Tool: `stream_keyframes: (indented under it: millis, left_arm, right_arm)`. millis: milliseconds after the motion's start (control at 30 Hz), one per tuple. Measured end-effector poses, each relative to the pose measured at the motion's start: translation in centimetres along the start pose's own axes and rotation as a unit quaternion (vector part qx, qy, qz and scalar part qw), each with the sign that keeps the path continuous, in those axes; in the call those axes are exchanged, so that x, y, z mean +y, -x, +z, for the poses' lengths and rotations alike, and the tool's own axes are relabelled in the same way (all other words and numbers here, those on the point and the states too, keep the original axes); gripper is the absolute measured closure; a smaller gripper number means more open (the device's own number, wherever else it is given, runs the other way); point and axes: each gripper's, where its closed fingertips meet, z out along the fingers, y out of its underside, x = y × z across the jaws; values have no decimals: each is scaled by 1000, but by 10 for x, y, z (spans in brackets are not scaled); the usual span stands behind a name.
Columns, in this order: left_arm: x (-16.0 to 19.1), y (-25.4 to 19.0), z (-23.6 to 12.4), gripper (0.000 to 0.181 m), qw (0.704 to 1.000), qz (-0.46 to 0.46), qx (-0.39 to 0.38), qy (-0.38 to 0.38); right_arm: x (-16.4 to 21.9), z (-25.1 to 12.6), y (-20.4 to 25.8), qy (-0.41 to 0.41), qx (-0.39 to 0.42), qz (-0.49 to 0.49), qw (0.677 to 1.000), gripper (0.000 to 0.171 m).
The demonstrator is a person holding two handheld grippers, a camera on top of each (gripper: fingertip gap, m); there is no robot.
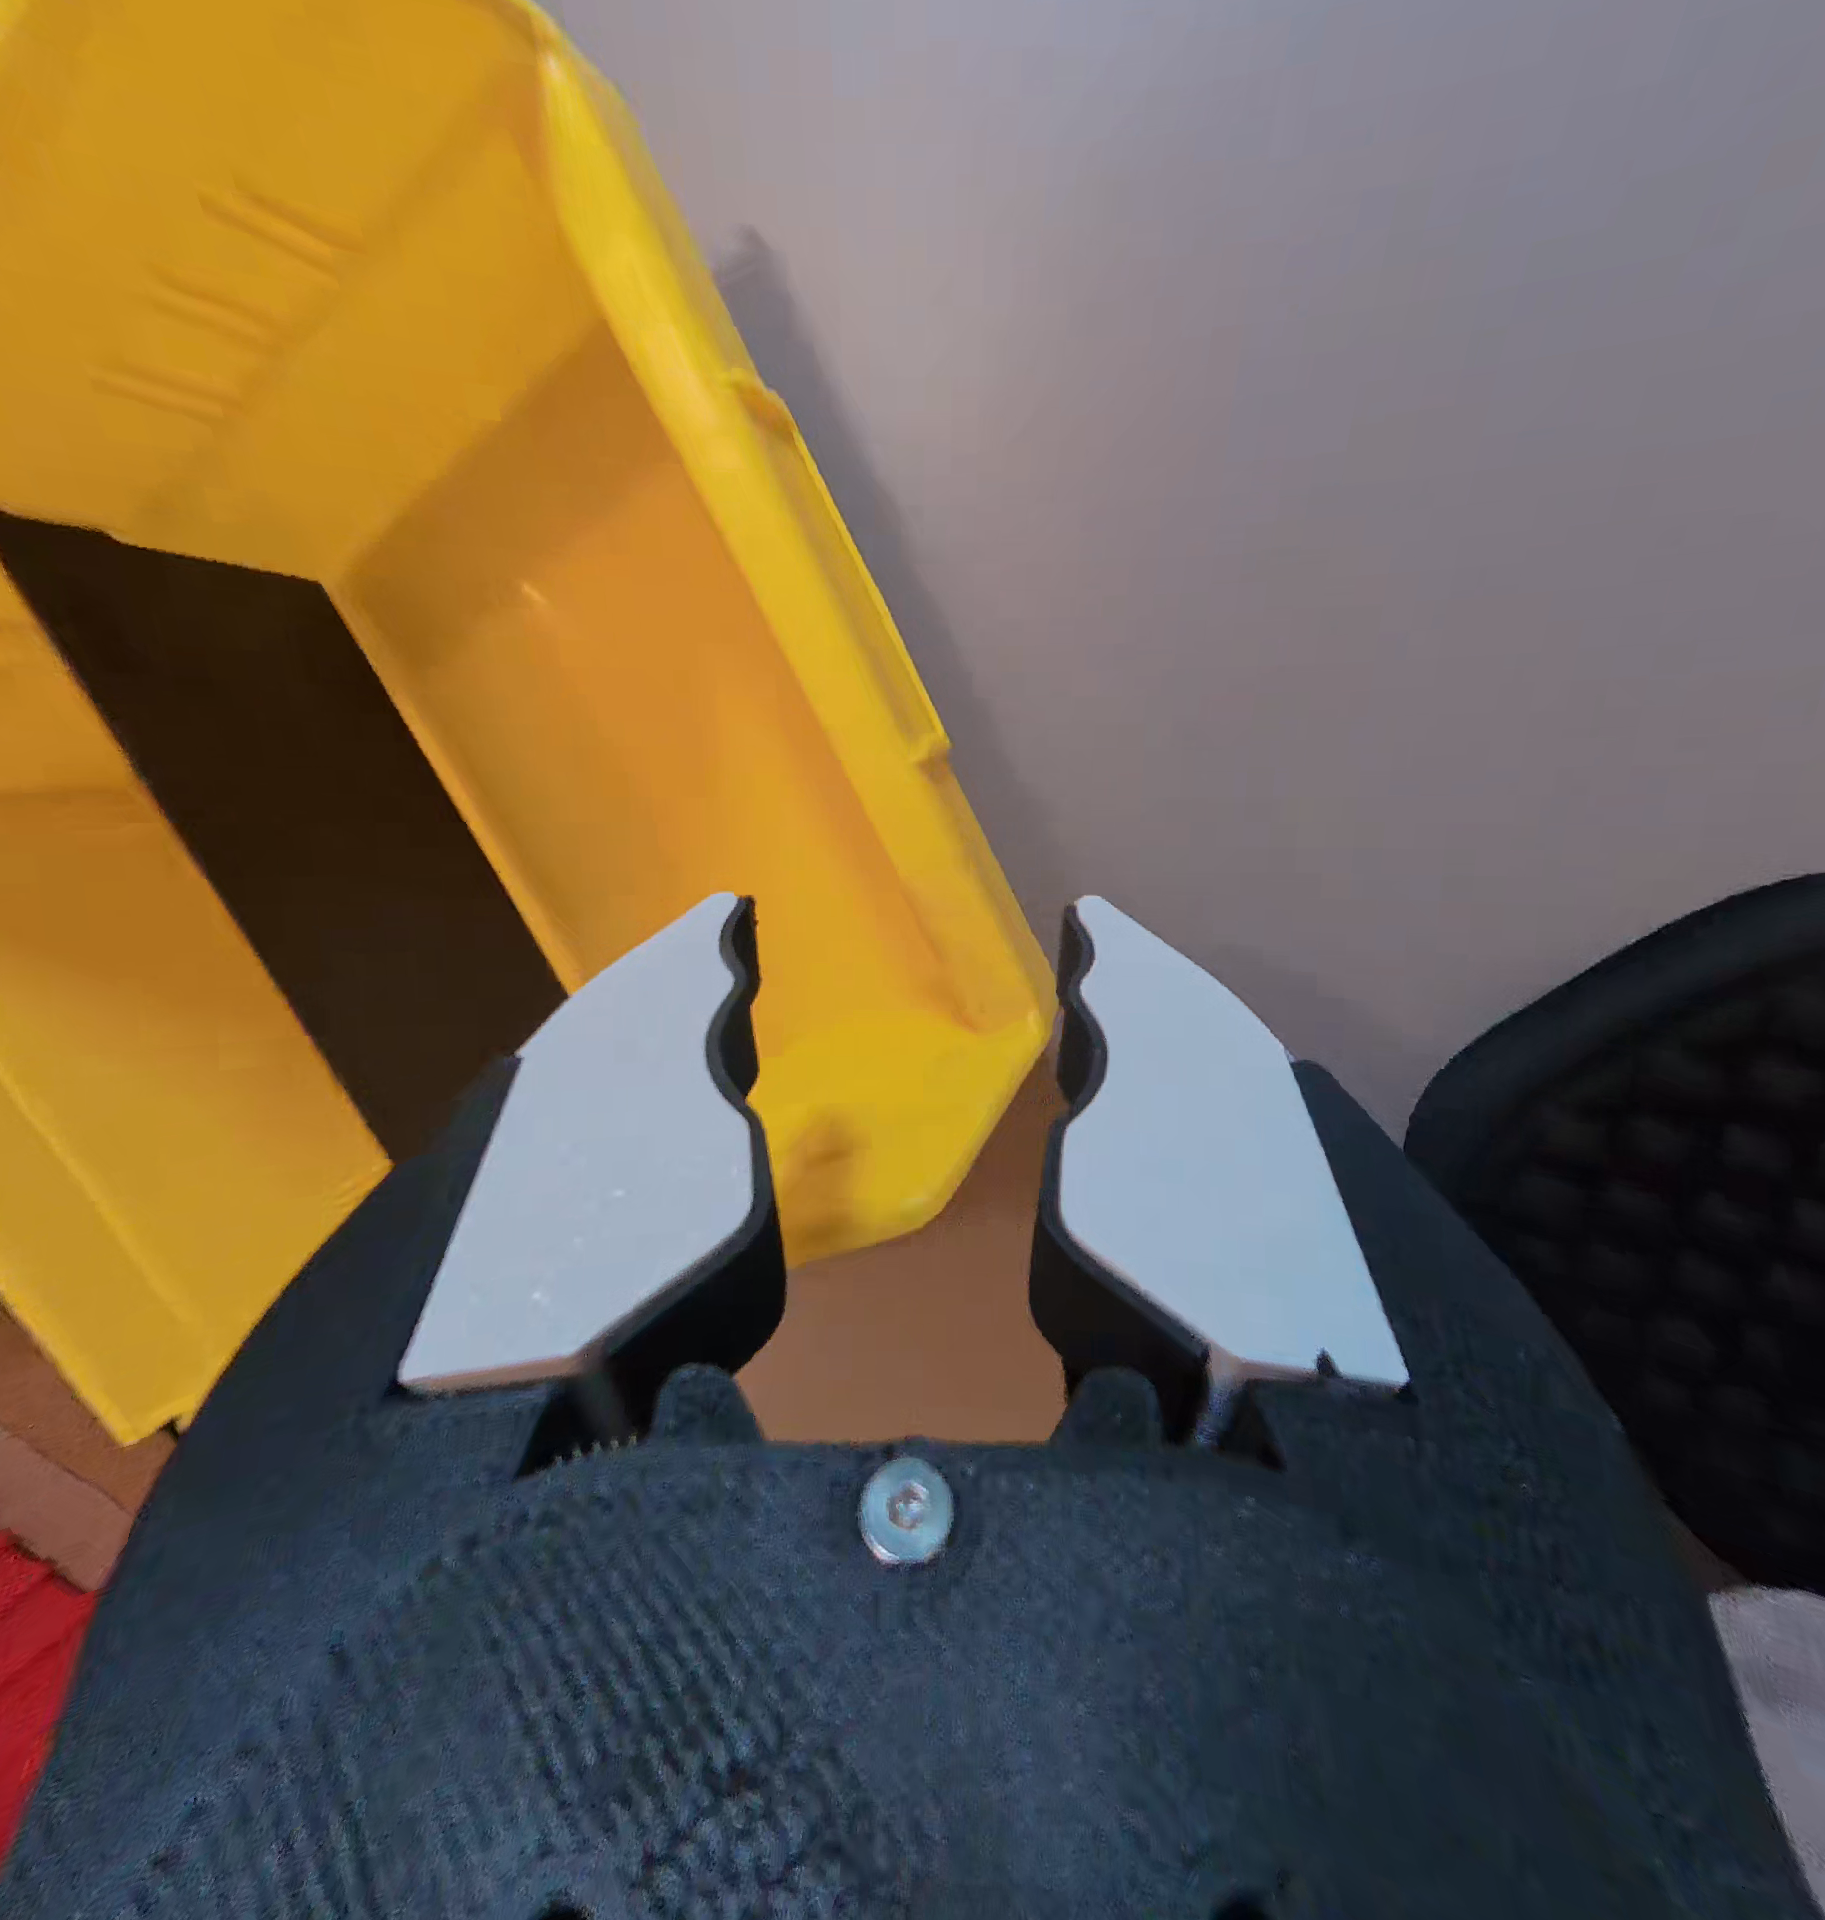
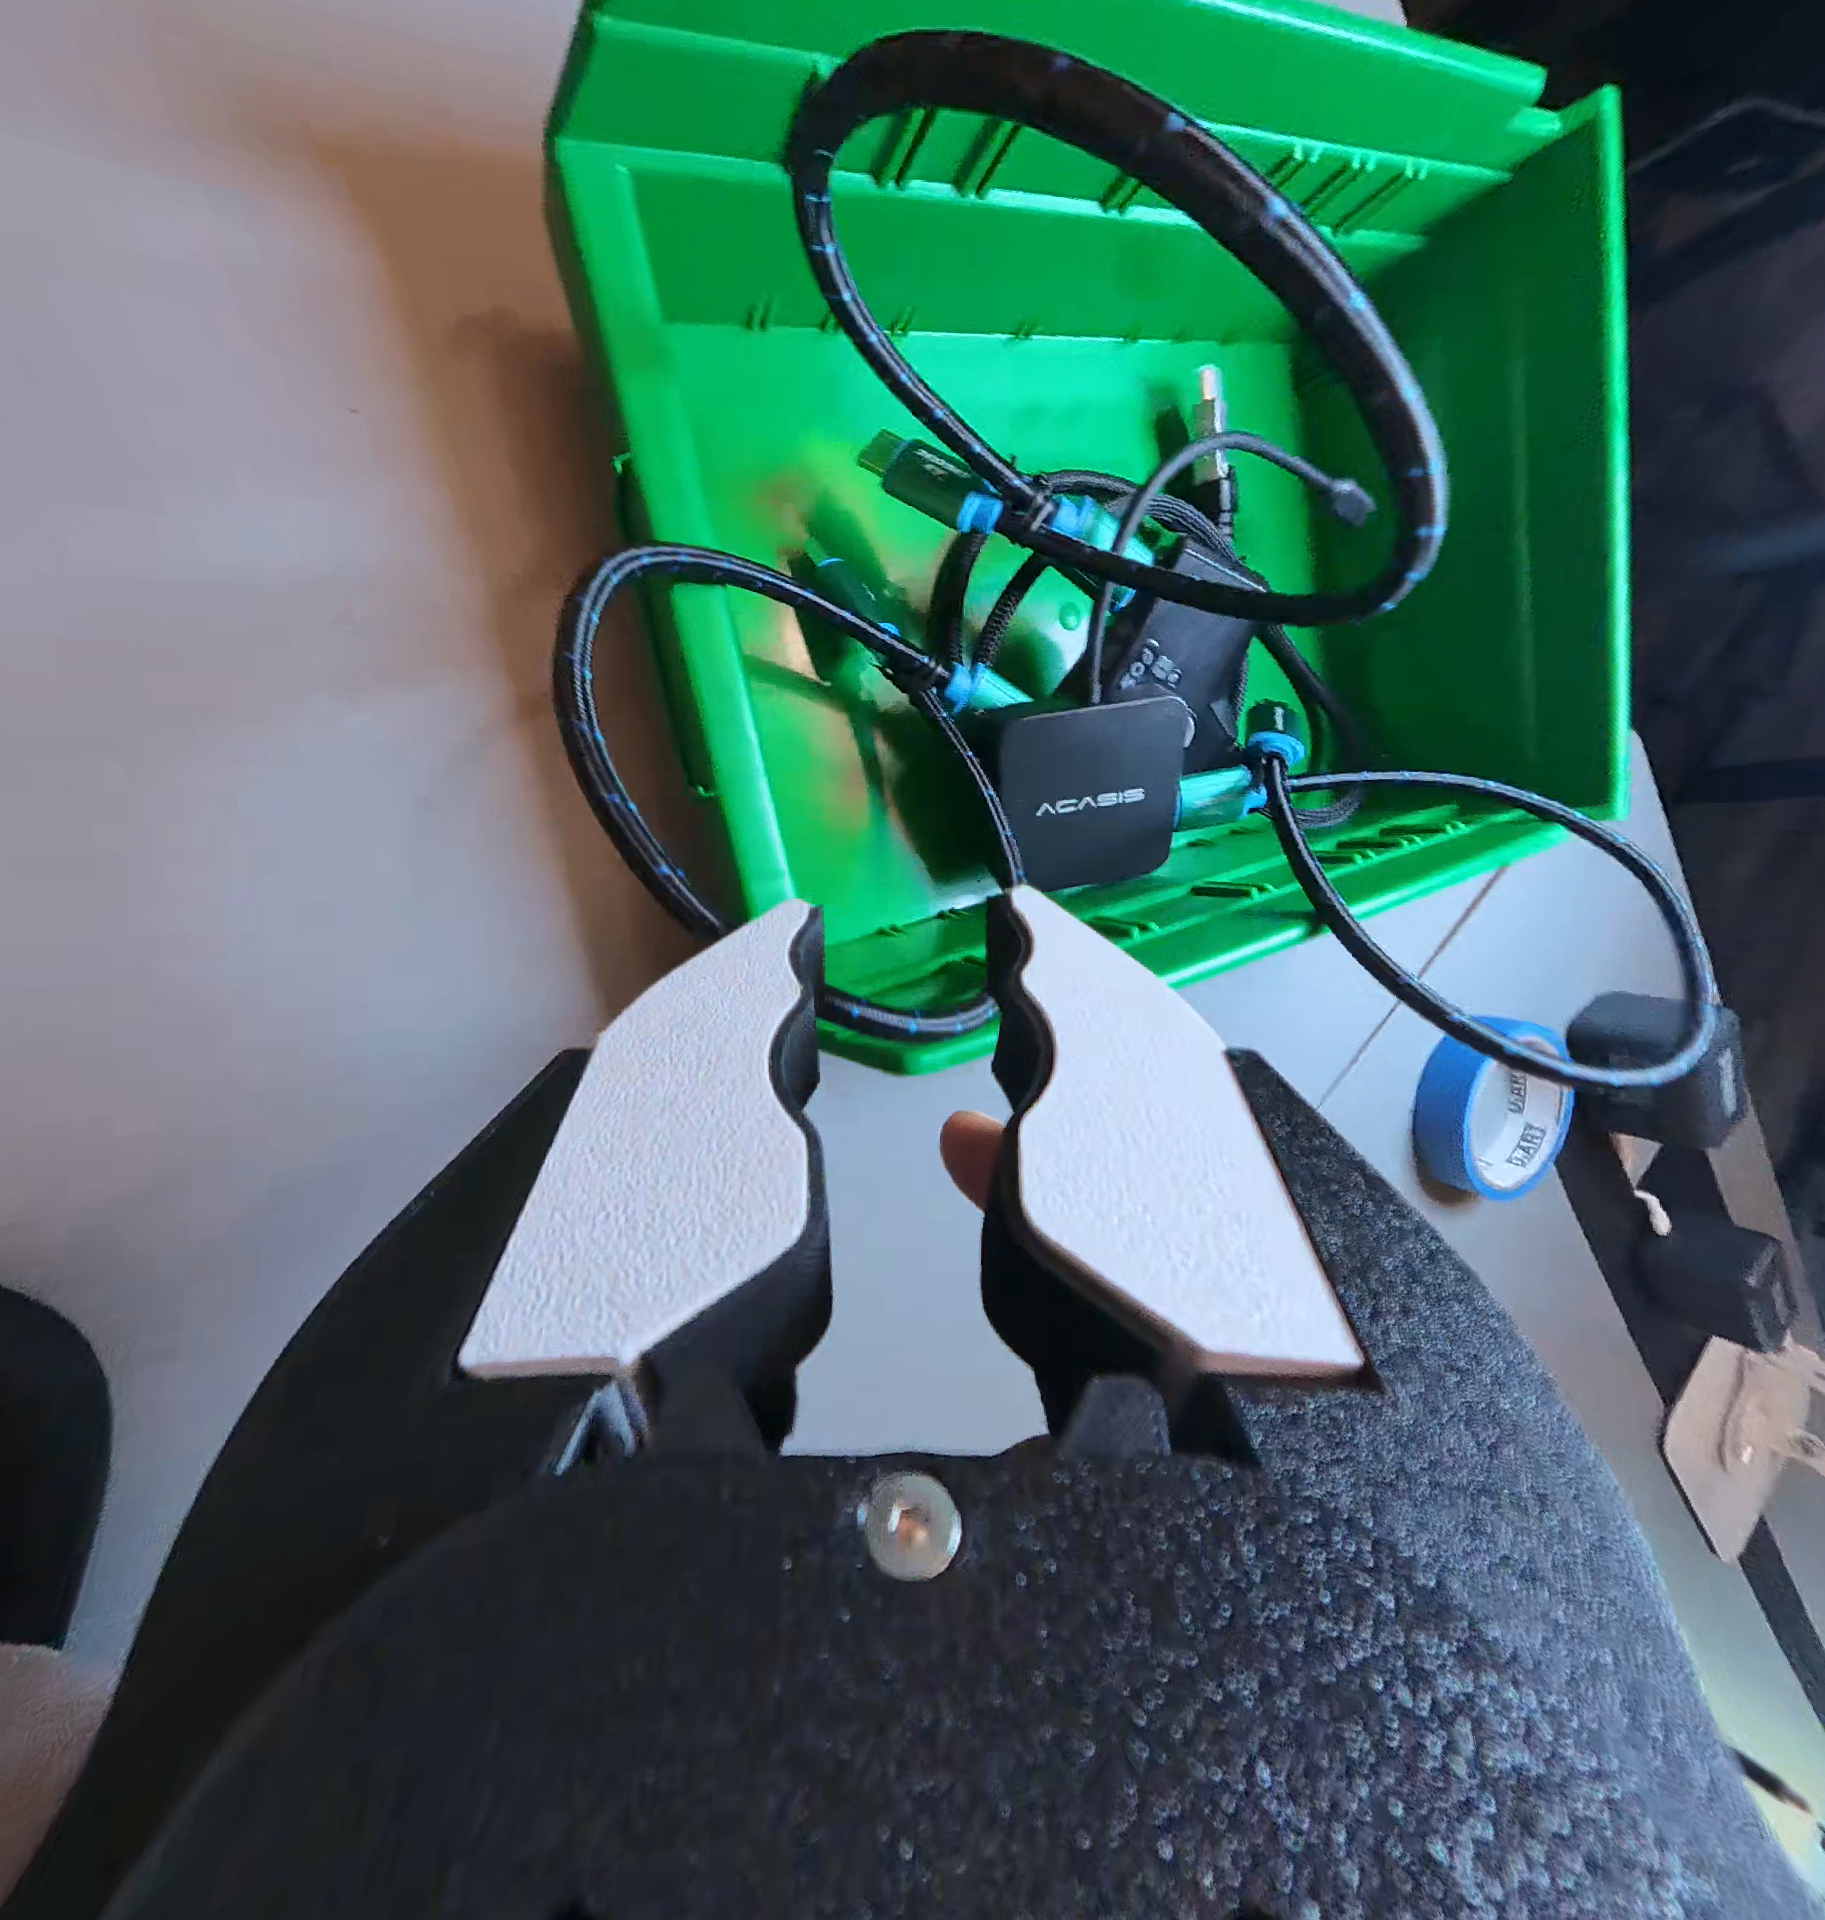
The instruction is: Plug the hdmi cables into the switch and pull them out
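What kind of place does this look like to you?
Probably an office or hobby workbench: plastic parts bins, a yellow bin and a green bin holding braided cables, with blue tape on a pale table.

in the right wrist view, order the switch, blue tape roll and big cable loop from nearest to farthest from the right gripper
From the right gripper:
1. switch, just ahead, at the green bin's front
2. blue tape roll, off right on the table
3. big cable loop, arching over the bin's back
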Motion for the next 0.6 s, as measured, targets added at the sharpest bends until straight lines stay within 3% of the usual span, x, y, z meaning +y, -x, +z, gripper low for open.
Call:
stream_keyframes:
  millis: [133, 267, 400, 500, 600]
  left_arm:
    - [11, 0, 34, 116, 998, -55, -14, -7]
    - [10, 0, 50, 116, 997, -79, -19, -14]
    - [20, 5, 55, 124, 993, -97, -58, 47]
    - [15, 1, 32, 125, 989, -92, -104, 57]
    - [-13, -10, 15, 128, 991, -80, -110, -16]
  right_arm:
    - [-9, -5, 2, 0, 20, -21, 1000, 134]
    - [-25, -34, 7, -37, 42, -39, 998, 133]
    - [-49, -51, 55, -73, -18, -100, 992, 137]
    - [-45, -25, 99, -9, -70, -162, 984, 138]
    - [-7, 29, 97, 127, -24, -197, 972, 129]
